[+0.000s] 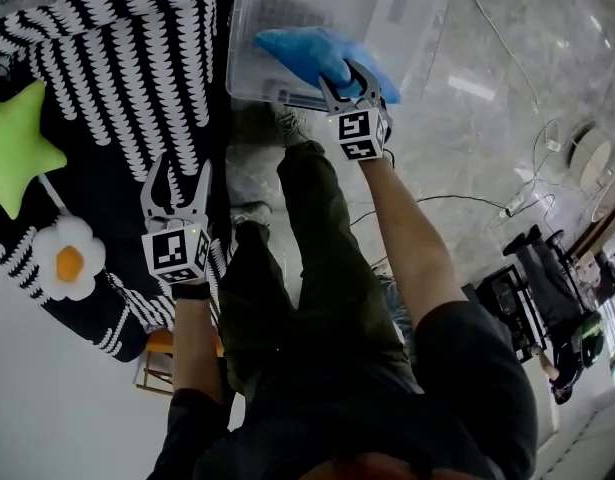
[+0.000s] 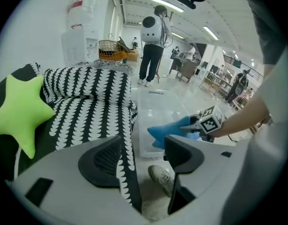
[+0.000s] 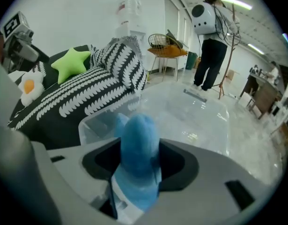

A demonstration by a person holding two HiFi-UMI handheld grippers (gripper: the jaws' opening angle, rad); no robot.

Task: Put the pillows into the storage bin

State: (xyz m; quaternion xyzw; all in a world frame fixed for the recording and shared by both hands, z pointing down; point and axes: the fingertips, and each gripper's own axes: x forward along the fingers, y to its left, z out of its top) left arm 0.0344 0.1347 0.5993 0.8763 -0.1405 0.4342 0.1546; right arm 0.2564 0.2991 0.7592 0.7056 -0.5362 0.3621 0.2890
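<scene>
My right gripper (image 1: 348,79) holds a blue plush pillow (image 1: 317,53) over the near rim of the clear plastic storage bin (image 1: 287,8) on the floor. In the right gripper view the blue pillow (image 3: 136,144) fills the gap between both pads, above the bin (image 3: 190,111). My left gripper (image 1: 177,176) hangs open and empty above the black-and-white patterned sofa cover (image 1: 137,68). A green star pillow (image 1: 12,148) and a fried-egg pillow (image 1: 69,258) lie on the sofa to its left. The left gripper view shows the star pillow (image 2: 17,111) and the blue pillow (image 2: 169,130).
The person's legs and a shoe (image 1: 287,123) stand between sofa and bin. Cables (image 1: 457,203) trail over the glossy floor at the right. Beyond the bin a person with a white backpack (image 3: 207,36) stands near a wire chair (image 3: 165,46) and a water dispenser (image 2: 80,36).
</scene>
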